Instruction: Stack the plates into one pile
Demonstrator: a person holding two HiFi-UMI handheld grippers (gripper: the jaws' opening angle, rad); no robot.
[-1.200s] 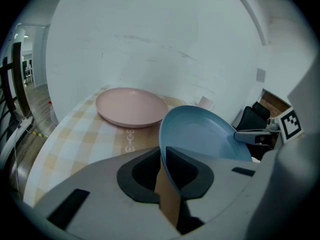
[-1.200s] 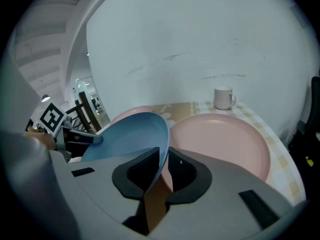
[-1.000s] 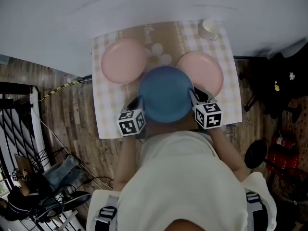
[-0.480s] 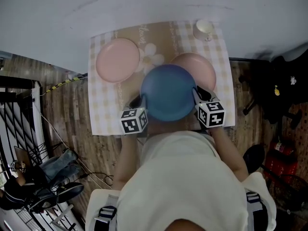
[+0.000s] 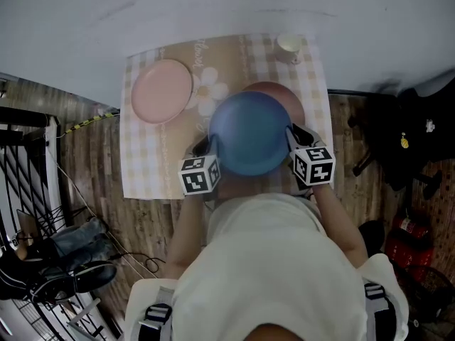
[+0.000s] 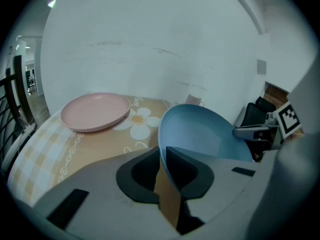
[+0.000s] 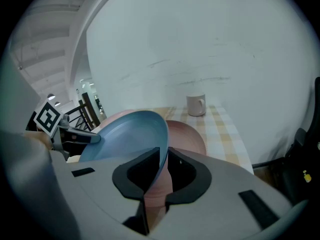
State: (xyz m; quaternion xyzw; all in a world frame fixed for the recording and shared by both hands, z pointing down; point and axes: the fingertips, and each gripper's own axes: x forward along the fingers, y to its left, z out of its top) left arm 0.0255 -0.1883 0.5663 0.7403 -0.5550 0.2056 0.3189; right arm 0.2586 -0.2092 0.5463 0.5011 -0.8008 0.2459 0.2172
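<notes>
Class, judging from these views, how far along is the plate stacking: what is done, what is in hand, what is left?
Done: no pile shows yet. In hand: the left tool and right tool each grip the blue plate by its rim, holding it over the right pink plate. Left: set it down there, then bring the left pink plate, lying alone, into the pile.

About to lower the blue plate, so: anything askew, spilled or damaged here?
Nothing stands out. The left gripper and right gripper clamp the blue plate by opposite rims over one pink plate; the other pink plate lies flat, and the mug stands upright. No spills visible.
</notes>
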